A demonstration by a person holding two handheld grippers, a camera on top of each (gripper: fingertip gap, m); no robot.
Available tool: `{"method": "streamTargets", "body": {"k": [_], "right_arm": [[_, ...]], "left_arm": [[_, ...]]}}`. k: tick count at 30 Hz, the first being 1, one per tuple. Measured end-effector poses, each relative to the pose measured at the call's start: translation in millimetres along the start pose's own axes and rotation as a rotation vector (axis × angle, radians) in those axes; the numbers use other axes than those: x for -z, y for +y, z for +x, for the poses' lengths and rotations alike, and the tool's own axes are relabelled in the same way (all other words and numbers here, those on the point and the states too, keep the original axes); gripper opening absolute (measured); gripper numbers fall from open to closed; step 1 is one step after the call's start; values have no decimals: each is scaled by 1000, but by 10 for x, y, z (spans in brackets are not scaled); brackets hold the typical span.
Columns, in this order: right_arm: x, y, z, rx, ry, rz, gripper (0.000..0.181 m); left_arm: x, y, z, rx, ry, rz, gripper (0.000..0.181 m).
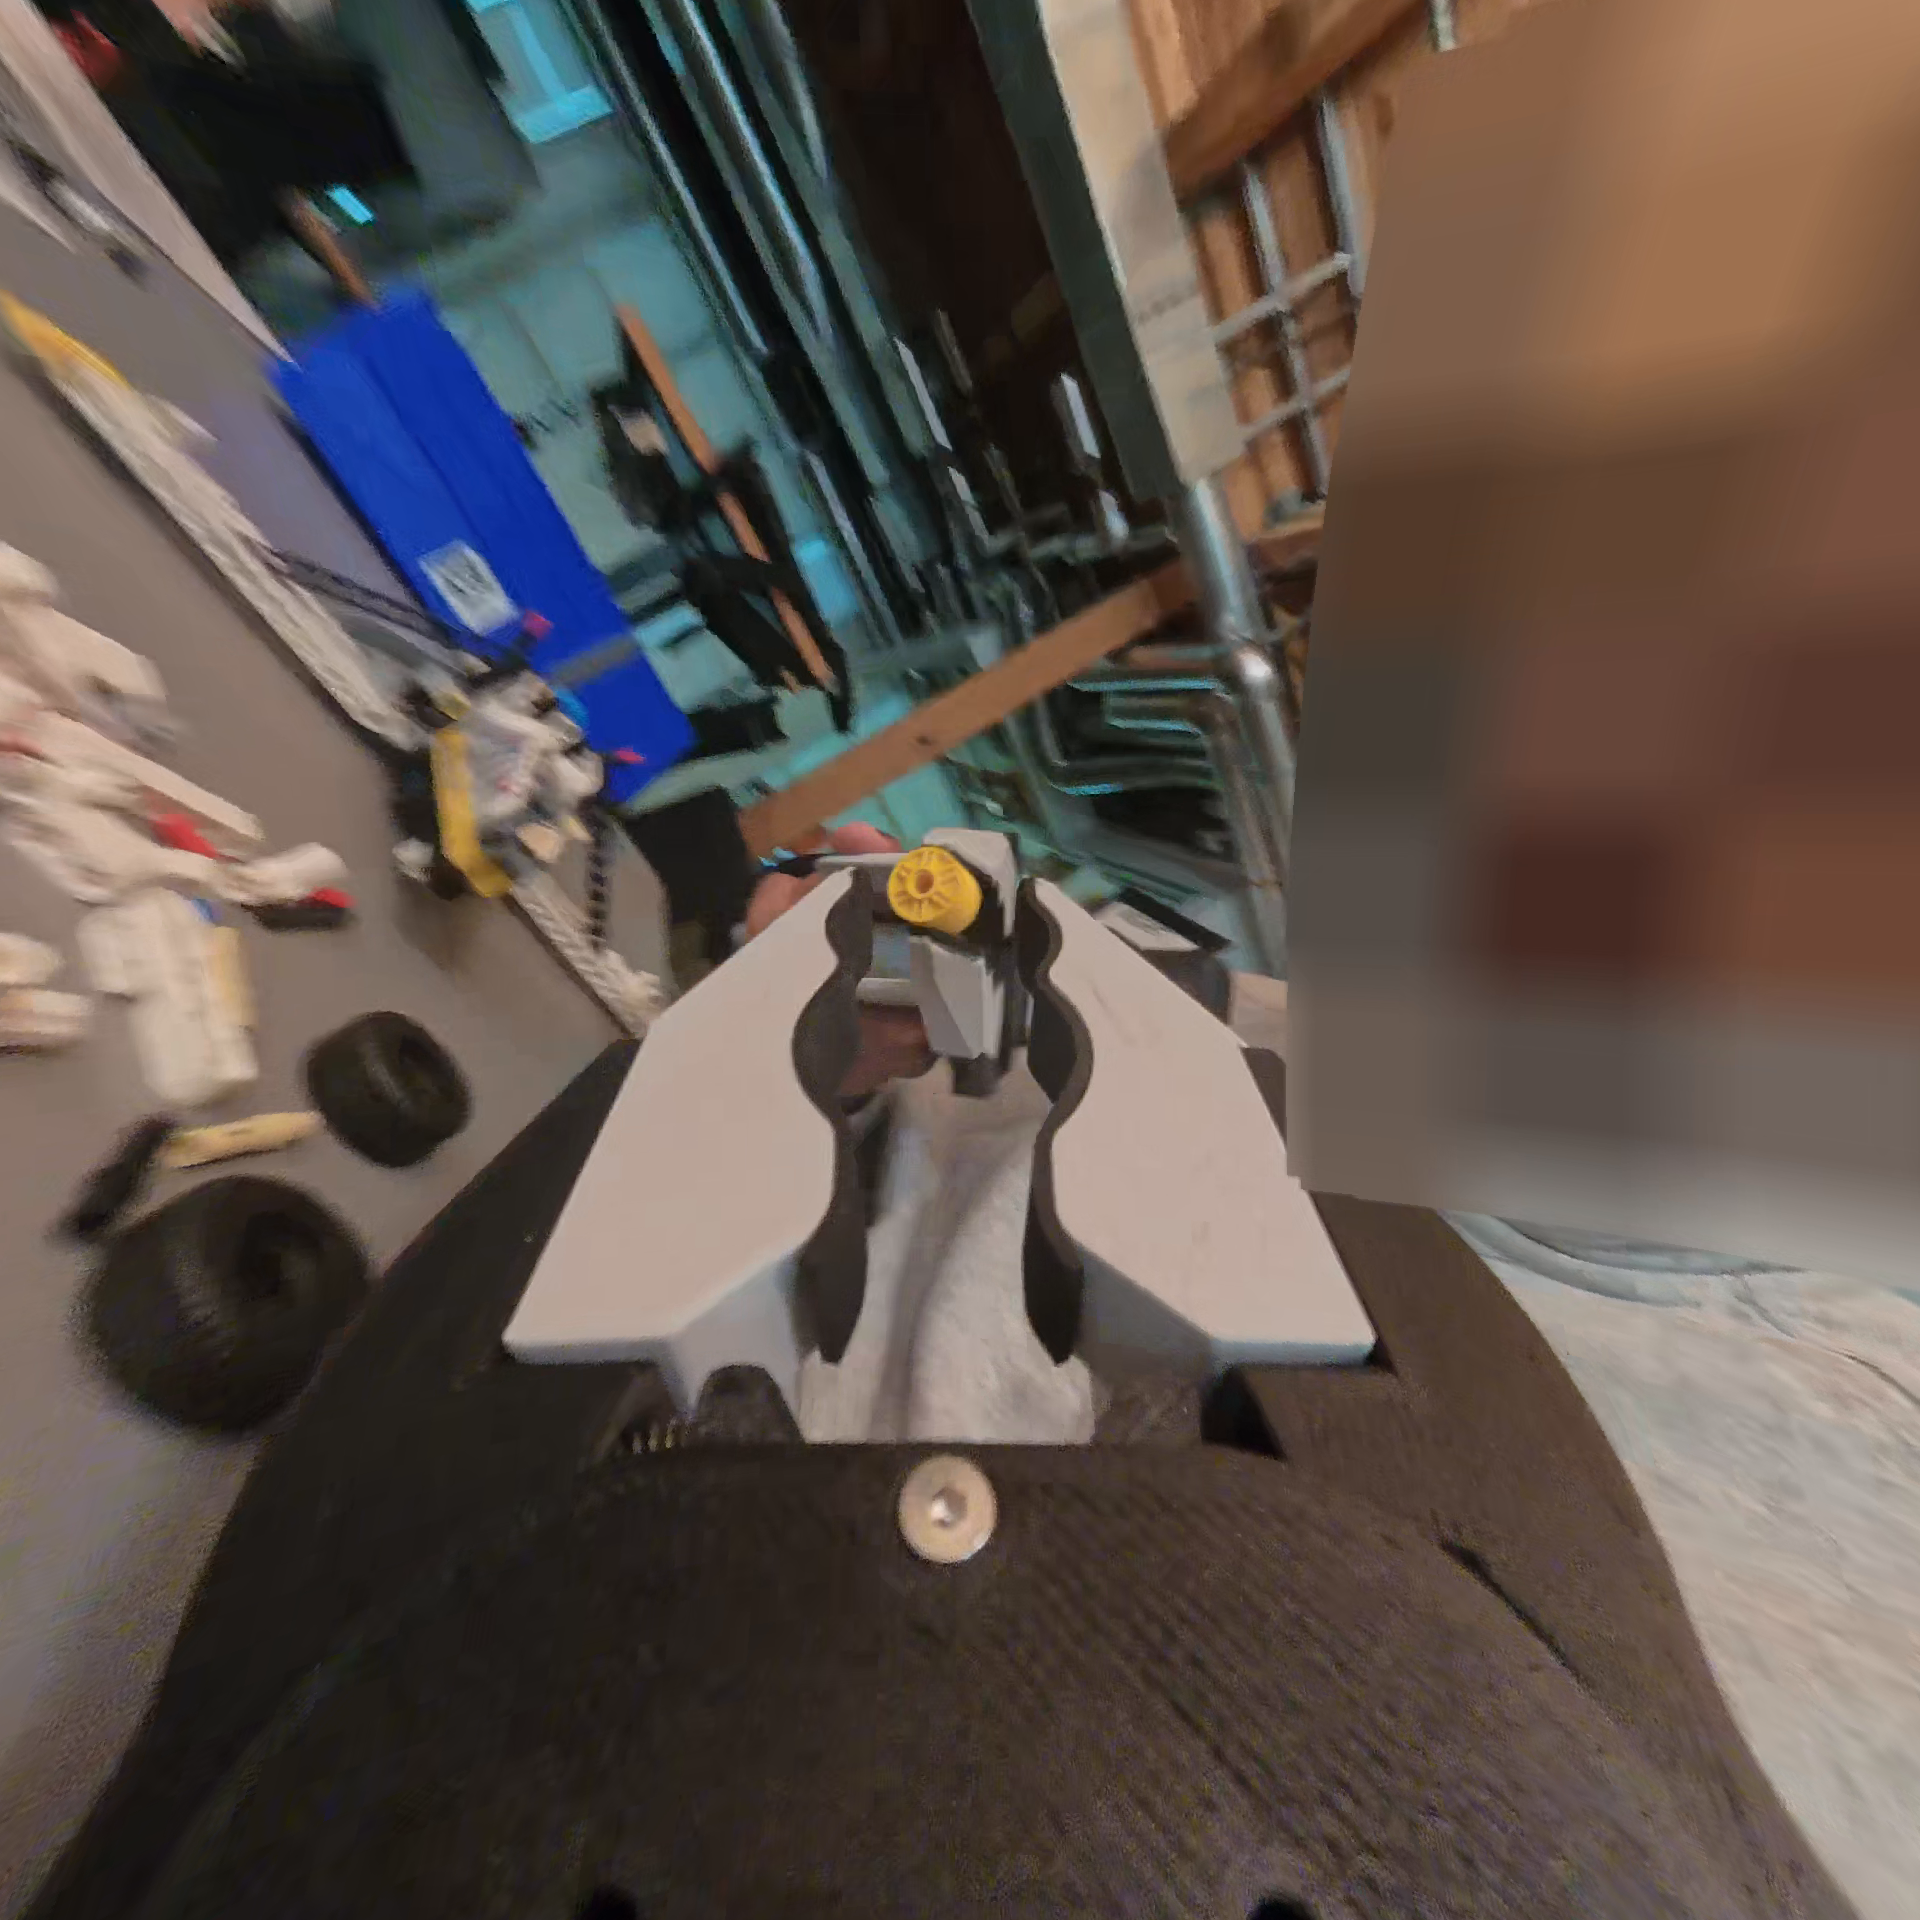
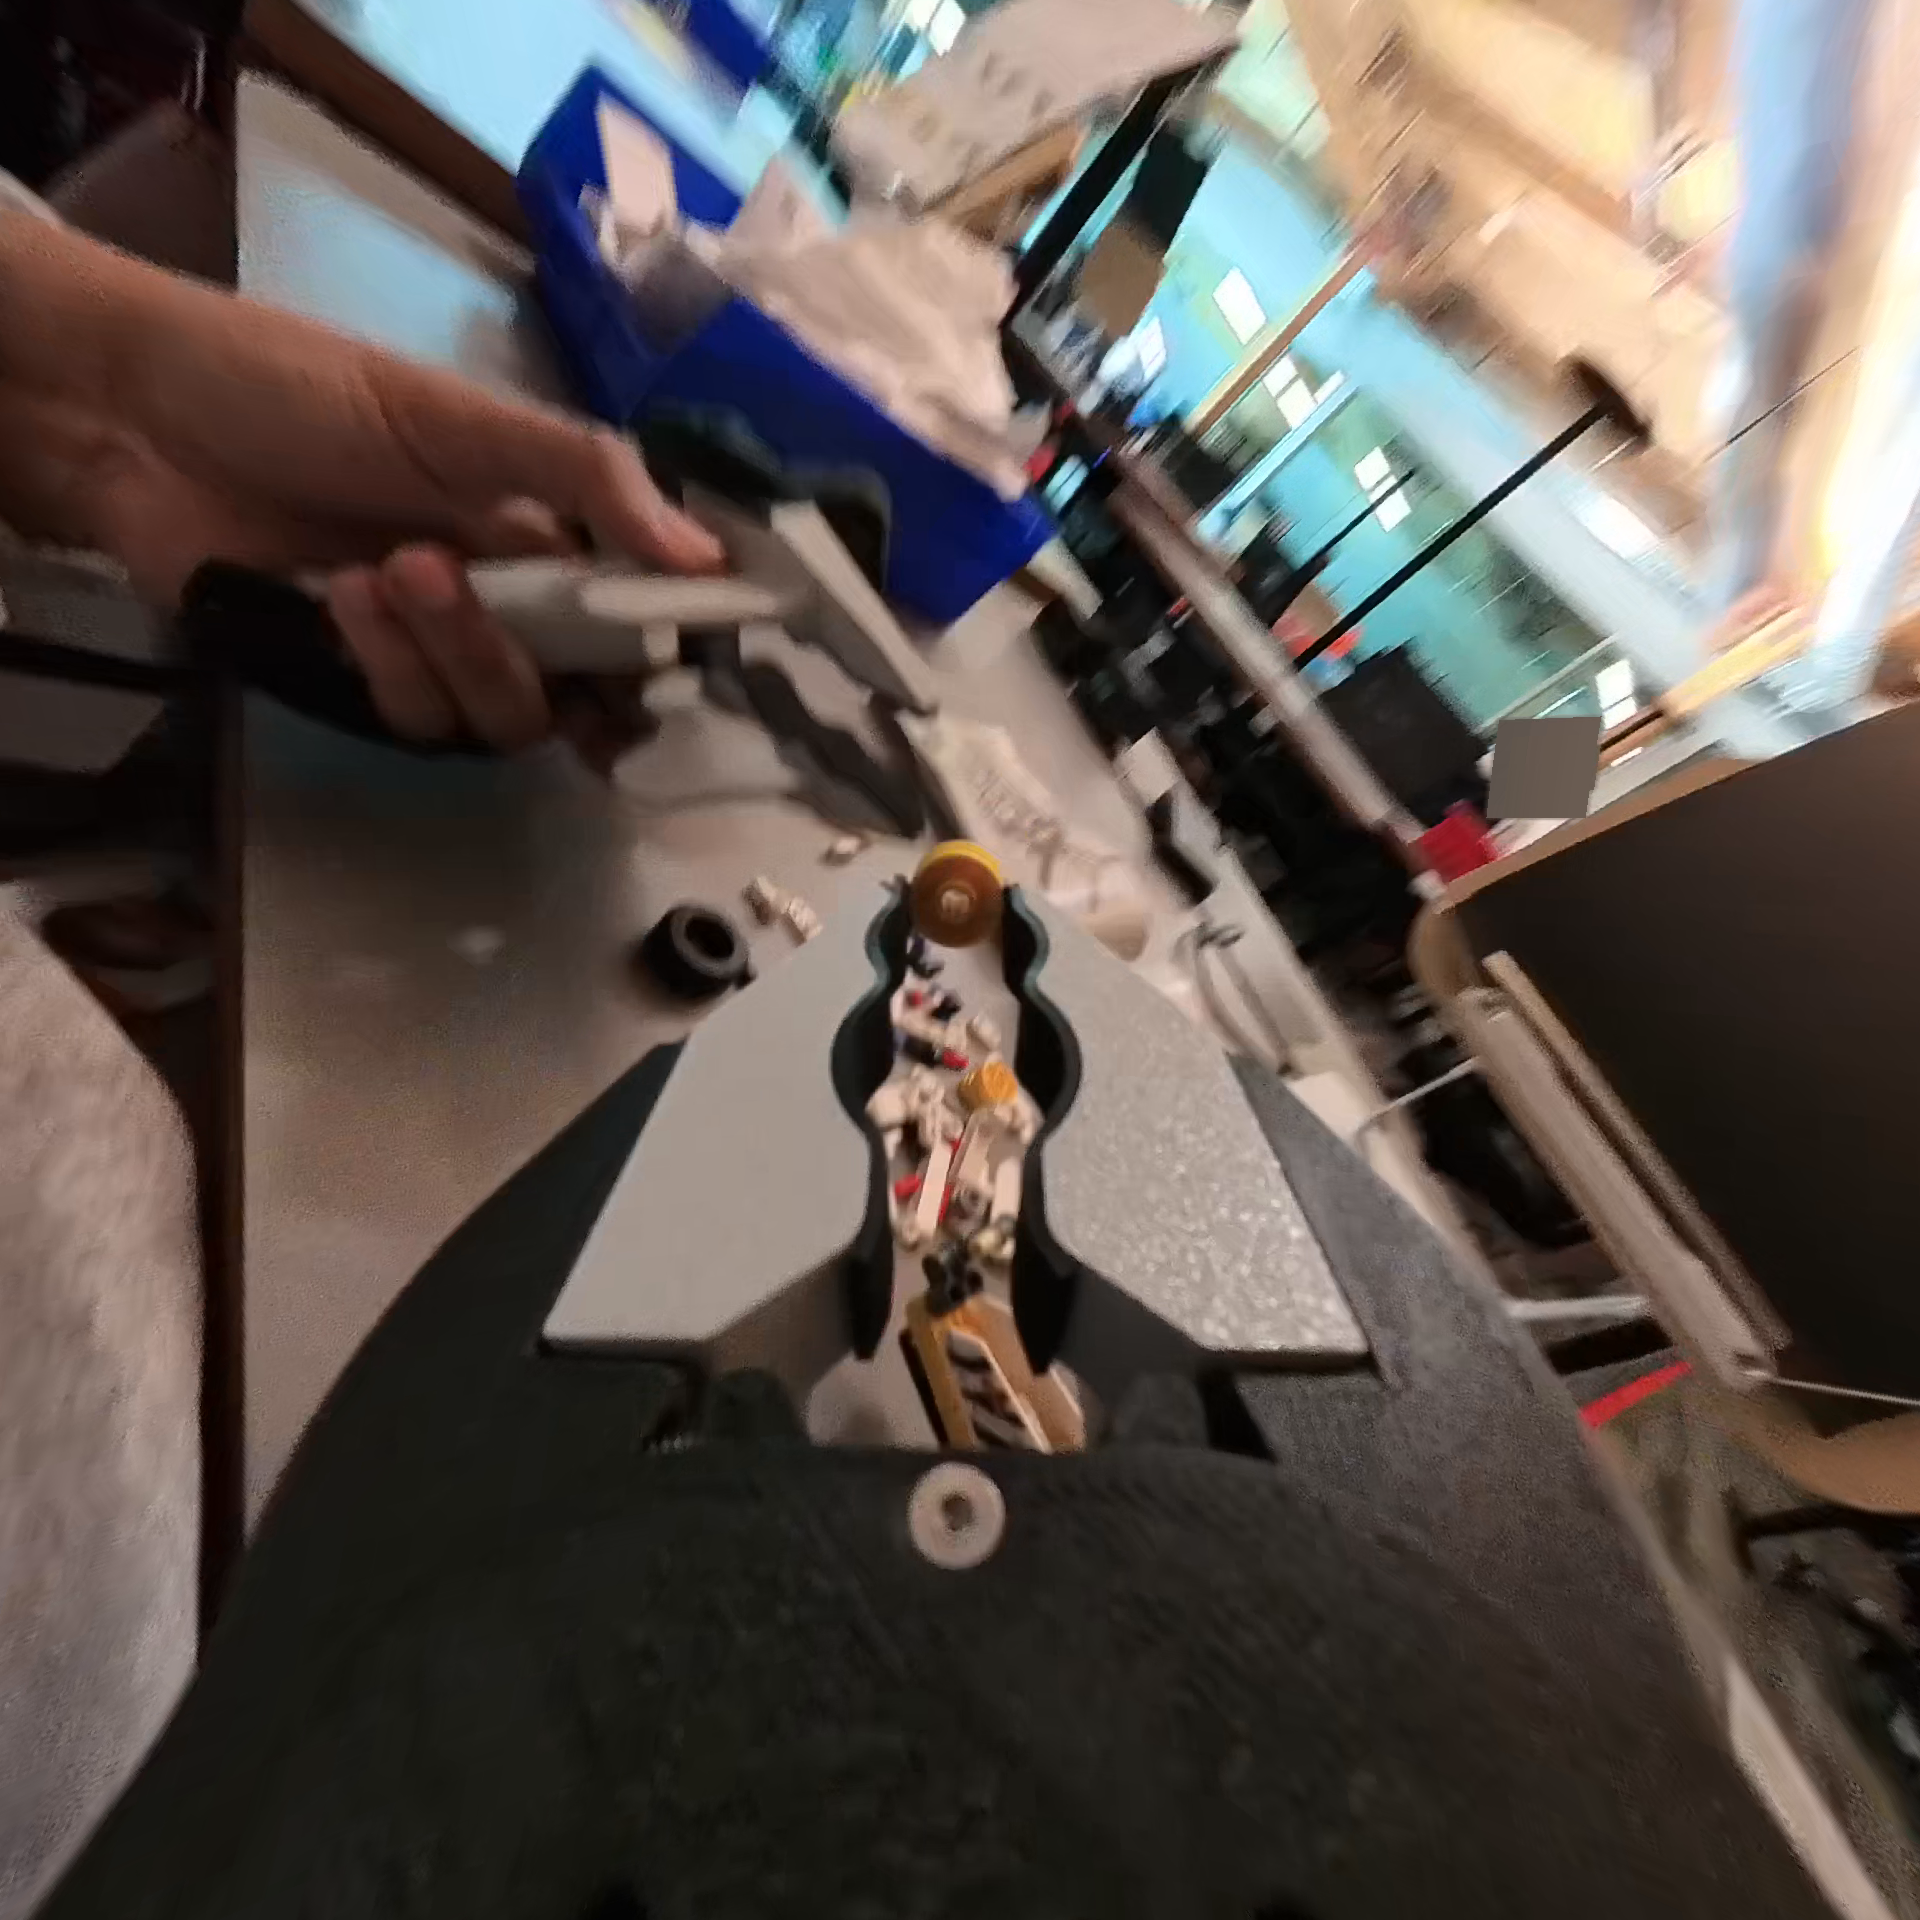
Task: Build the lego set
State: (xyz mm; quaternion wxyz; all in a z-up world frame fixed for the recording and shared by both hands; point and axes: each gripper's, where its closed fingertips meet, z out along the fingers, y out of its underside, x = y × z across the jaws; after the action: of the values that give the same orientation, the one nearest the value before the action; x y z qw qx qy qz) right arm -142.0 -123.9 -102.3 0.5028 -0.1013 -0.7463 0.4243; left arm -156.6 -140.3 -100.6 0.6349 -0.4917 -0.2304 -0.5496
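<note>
Grey tabletop (image 1: pixel 125 665) fills the left of my left wrist view, with blurred shelving and a blue bin (image 1: pixel 468 520) behind it. At far left lies a white lego build (image 1: pixel 114 790) with red bits, and below it two black tyres (image 1: pixel 223 1299), a small one above a larger one, apart from each other. Near the table's far edge sits a heap of parts (image 1: pixel 509 769) with a yellow piece in it. At centre my left claw (image 1: pixel 935 914) has its tips close together, and a yellow hub (image 1: pixel 932 883) sits right at them beside a grey piece (image 1: pixel 966 987); motion blur keeps me from telling whether I clamp either of them or they merely lie beyond my tips.

In my right wrist view a hand (image 2: pixel 343 499) at upper left holds the other claw, grey and black, reaching toward the middle. Below it a black tyre (image 2: pixel 694 951) rests on the table (image 2: pixel 364 1039) with small white bricks (image 2: pixel 779 904) just beside it. At centre my right claw (image 2: pixel 956 904) is clenched on a yellow hub (image 2: pixel 956 899) at its tips. Through the gap between my fingers (image 2: pixel 727 1174) I see the white build (image 2: pixel 945 1132) on the table. A blue bin (image 2: pixel 769 343) holding white bags sits upper centre; a dark panel (image 2: pixel 1714 1039) stands at right.
</note>
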Motion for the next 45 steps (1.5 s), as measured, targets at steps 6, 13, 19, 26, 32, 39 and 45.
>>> {"method": "streamTargets", "body": {"k": [6, 13, 19, 26, 32, 39, 45], "right_arm": [[-143, 509, -173, -243, -516, -452, 16], [-226, 806, -443, -281, -875, -841, 16], [-221, 939, -542, -252, -961, -1005, 16], [-211, 936, -575, -183, -983, -1051, 16], [-225, 931, -577, -197, -956, -1024, 16], [-234, 933, -582, -217, -895, -972, 16], [-229, 939, -583, -158, -921, -971, 16]], "left_arm": [[431, -169, -145, -296, -382, 32, 20], [539, -185, -135, -280, -371, 60, 19], [623, -209, -189, -273, -393, 66, 19], [630, -210, -207, -244, -370, 72, 17], [628, -210, -198, -245, -368, 72, 17], [624, -208, -221, -239, -371, 70, 15], [619, -200, -227, -241, -376, 64, 15]]}}
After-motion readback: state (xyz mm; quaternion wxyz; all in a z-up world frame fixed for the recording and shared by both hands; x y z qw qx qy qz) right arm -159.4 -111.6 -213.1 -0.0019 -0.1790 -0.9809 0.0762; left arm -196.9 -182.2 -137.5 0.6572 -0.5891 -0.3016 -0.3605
